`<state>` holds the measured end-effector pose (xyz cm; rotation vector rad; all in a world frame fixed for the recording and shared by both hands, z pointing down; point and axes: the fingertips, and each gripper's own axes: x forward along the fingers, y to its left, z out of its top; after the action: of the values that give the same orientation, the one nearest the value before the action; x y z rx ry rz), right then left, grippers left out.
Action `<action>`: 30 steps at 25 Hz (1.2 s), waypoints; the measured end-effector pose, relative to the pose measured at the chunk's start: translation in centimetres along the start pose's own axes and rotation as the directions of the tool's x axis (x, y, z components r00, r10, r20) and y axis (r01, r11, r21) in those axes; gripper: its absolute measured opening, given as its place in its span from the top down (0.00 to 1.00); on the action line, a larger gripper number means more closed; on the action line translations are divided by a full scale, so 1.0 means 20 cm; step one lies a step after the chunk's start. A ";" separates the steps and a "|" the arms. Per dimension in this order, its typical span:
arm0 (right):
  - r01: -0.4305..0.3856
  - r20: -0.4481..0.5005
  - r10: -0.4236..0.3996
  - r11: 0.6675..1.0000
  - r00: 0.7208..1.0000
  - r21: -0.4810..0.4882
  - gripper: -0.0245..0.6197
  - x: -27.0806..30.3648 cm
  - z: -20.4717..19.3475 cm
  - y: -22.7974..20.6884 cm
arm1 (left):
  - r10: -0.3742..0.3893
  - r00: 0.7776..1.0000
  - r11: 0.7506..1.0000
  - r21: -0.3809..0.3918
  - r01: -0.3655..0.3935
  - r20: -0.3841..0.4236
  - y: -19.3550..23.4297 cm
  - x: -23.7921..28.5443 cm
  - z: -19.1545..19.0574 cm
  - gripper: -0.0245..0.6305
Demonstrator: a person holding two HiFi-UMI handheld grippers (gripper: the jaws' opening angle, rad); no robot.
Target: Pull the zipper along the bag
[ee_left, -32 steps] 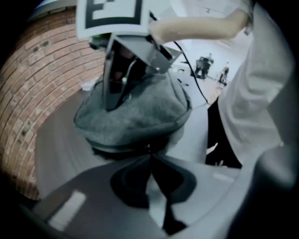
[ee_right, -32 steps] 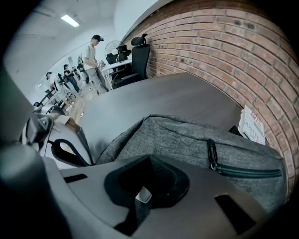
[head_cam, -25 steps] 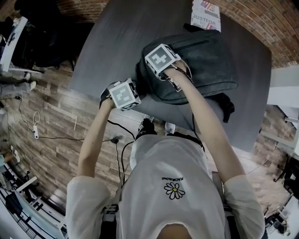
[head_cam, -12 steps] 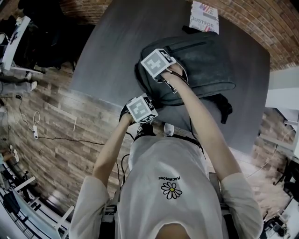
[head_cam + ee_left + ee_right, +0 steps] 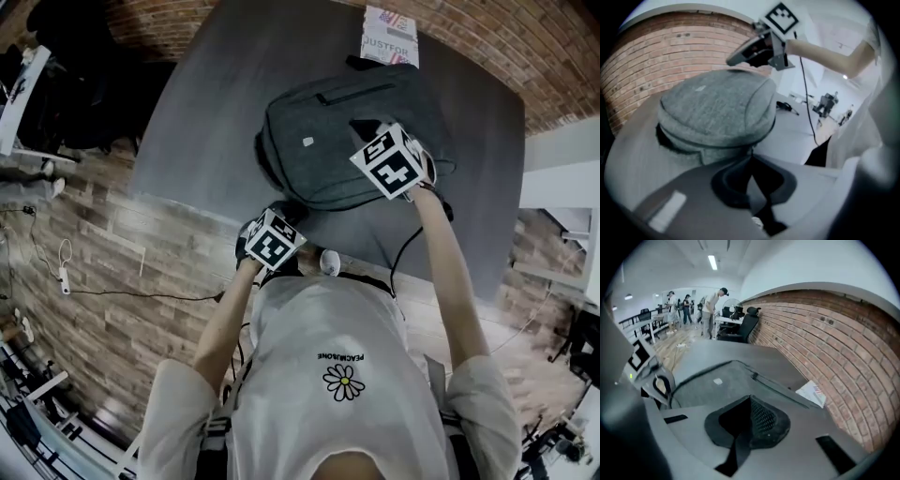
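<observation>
Grey bag (image 5: 328,141) lies on the dark counter (image 5: 206,112) in the head view, my left gripper (image 5: 284,211) at its near edge, my right gripper (image 5: 367,131) over its right half. Left gripper view: jaws clenched, tips at the bag's near rim; whether they pinch anything, I cannot tell. Right gripper view: jaws clenched on nothing, above the bag.

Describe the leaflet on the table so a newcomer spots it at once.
Find the dark grey table beside the brick wall; a grey backpack lies on it. Just past the backpack, at the table edge nearest the wall, lies the leaflet. It is the only flat, pale, printed sheet there.
</observation>
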<state>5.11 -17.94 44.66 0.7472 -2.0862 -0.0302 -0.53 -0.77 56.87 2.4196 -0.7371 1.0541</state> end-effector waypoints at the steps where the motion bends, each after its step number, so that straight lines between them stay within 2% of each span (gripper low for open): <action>1: 0.030 -0.020 -0.030 1.000 0.999 -0.004 0.96 -0.02 -0.09 -0.05 | 0.012 1.000 1.000 -0.008 -0.012 0.010 0.02 0.00 0.00 0.96; 3: 0.049 -0.007 -0.049 0.996 0.999 0.078 0.96 -0.03 -0.21 -0.12 | 0.026 0.999 0.999 -0.033 -0.025 0.022 0.05 -0.01 0.01 0.96; 5: 0.061 0.002 -0.062 0.982 0.998 0.179 0.96 -0.03 -0.25 -0.13 | 0.042 0.999 0.997 -0.061 -0.040 0.020 0.05 -0.02 0.00 0.96; 8: 0.135 -0.071 -0.123 0.970 0.990 0.201 0.96 -0.02 -0.26 -0.12 | 0.073 0.997 0.993 -0.091 -0.069 0.039 0.07 -0.03 0.00 0.96; 11: 0.161 -0.100 -0.140 0.957 0.985 0.240 0.96 -0.03 -0.29 -0.12 | 0.103 0.994 0.989 -0.111 -0.098 0.044 0.10 -0.03 0.00 0.96; 16: 0.194 -0.144 -0.156 0.932 0.977 0.307 0.96 -0.09 -0.33 -0.07 | 0.191 0.981 0.976 -0.117 -0.185 0.041 0.35 -0.07 -0.01 0.96; 18: 0.207 -0.168 -0.158 0.918 0.973 0.337 0.96 -0.12 -0.36 -0.05 | 0.232 0.973 0.970 -0.078 -0.230 0.022 0.49 -0.08 0.02 0.96; 20: 0.218 -0.187 -0.160 0.910 0.969 0.353 0.96 -0.14 -0.39 -0.03 | 0.243 0.970 0.970 0.003 -0.243 -0.003 0.58 -0.07 0.07 0.96; 23: 0.229 -0.198 -0.164 0.900 0.966 0.371 0.96 -0.15 -0.43 -0.03 | 0.218 0.975 0.966 0.148 -0.210 -0.041 0.60 -0.06 0.11 0.96; 25: 0.239 -0.210 -0.168 0.895 0.963 0.378 0.96 -0.15 -0.45 -0.04 | 0.204 0.978 0.961 0.199 -0.191 -0.048 0.58 -0.08 0.10 0.96; 26: 0.238 -0.212 -0.167 0.897 0.963 0.372 0.96 -0.15 -0.44 -0.05 | 0.202 0.978 0.961 0.201 -0.189 -0.044 0.57 -0.09 0.10 0.96; 27: 0.217 -0.202 -0.152 0.908 0.968 0.359 0.96 -0.16 -0.42 -0.04 | 0.200 0.979 0.963 0.190 -0.190 -0.039 0.57 -0.10 0.10 0.96; 28: 0.161 -0.171 -0.107 0.925 0.979 0.344 0.96 -0.17 -0.38 -0.01 | 0.199 0.979 0.966 0.176 -0.189 -0.037 0.57 -0.10 0.10 0.96; 30: -0.039 -0.076 0.067 0.944 0.995 0.328 0.96 -0.18 -0.27 0.16 | 0.198 0.980 0.968 0.164 -0.189 -0.038 0.56 -0.09 0.09 0.96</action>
<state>9.10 -12.19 46.08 0.8718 -2.0508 0.3812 -7.36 -10.02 56.02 2.4794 -0.9179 1.2947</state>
